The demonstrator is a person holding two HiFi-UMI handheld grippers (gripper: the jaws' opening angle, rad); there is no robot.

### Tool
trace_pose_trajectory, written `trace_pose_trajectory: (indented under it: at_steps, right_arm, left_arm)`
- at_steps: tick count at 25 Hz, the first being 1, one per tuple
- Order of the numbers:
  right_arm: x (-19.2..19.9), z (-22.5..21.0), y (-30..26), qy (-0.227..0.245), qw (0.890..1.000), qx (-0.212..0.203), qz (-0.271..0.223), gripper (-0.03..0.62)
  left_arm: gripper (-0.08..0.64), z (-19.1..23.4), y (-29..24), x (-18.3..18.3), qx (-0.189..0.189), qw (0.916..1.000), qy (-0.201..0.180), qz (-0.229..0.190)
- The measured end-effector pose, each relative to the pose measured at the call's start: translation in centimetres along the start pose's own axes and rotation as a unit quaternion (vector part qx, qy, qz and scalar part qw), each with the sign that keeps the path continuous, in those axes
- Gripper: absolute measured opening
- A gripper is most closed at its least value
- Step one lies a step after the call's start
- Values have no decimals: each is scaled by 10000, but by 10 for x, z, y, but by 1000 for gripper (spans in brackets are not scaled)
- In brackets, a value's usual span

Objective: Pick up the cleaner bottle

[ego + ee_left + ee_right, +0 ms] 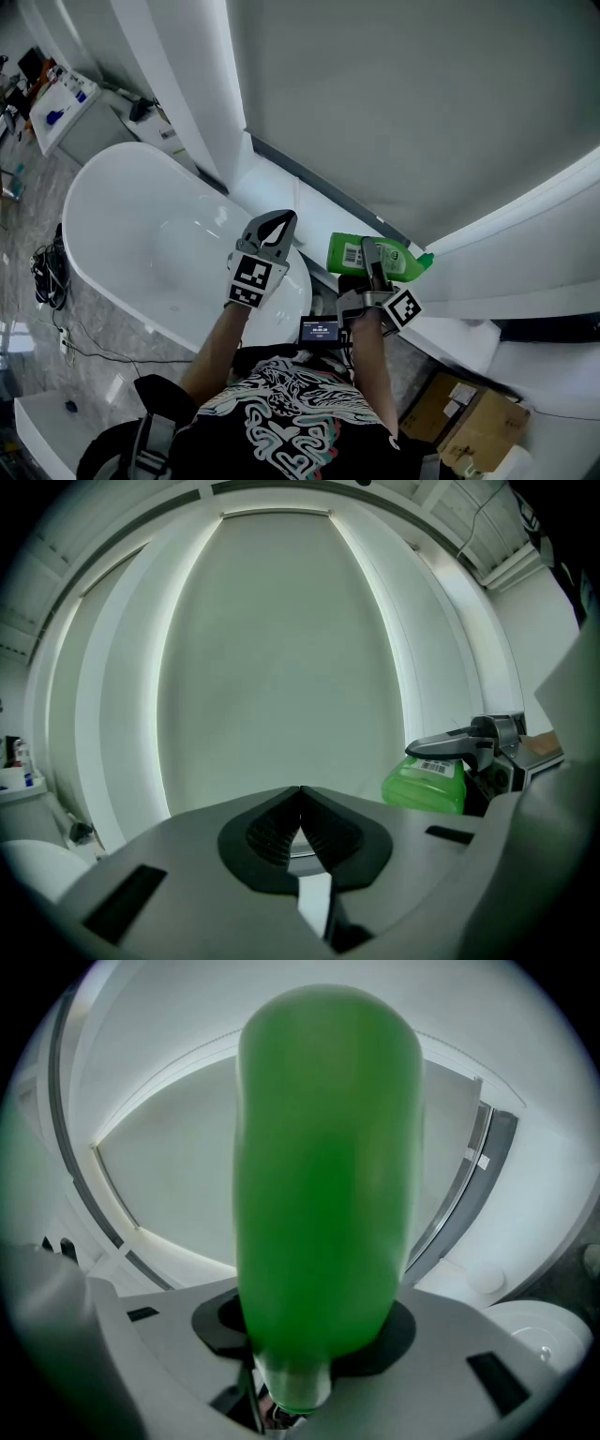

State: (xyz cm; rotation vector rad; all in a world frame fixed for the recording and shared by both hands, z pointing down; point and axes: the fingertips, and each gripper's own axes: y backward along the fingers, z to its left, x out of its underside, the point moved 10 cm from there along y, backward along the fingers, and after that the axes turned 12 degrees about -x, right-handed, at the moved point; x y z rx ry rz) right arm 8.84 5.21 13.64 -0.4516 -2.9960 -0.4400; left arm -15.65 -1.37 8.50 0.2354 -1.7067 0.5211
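The green cleaner bottle (361,255) is lifted off the ledge and lies on its side in the air, barcode label up, cap pointing right. My right gripper (377,262) is shut on the cleaner bottle (323,1185), which fills the right gripper view from between the jaws upward. My left gripper (277,225) hovers over the bathtub's near end, jaws shut with nothing between them. In the left gripper view the cleaner bottle (427,780) shows at the right, clamped by the other gripper.
A white freestanding bathtub (141,234) spreads to the left. A white ledge (450,328) runs along the grey wall (403,103). Cables (47,272) lie on the floor at the left. Cardboard boxes (473,422) sit at the lower right.
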Motion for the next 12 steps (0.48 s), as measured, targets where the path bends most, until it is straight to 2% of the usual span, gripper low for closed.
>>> trace_pose_trajectory:
  at_steps: [12]
  right_arm:
    - [2,2,-1,100,9999,-40,113,209]
  left_arm:
    - [15,5,1,4,-61,10000,9,2]
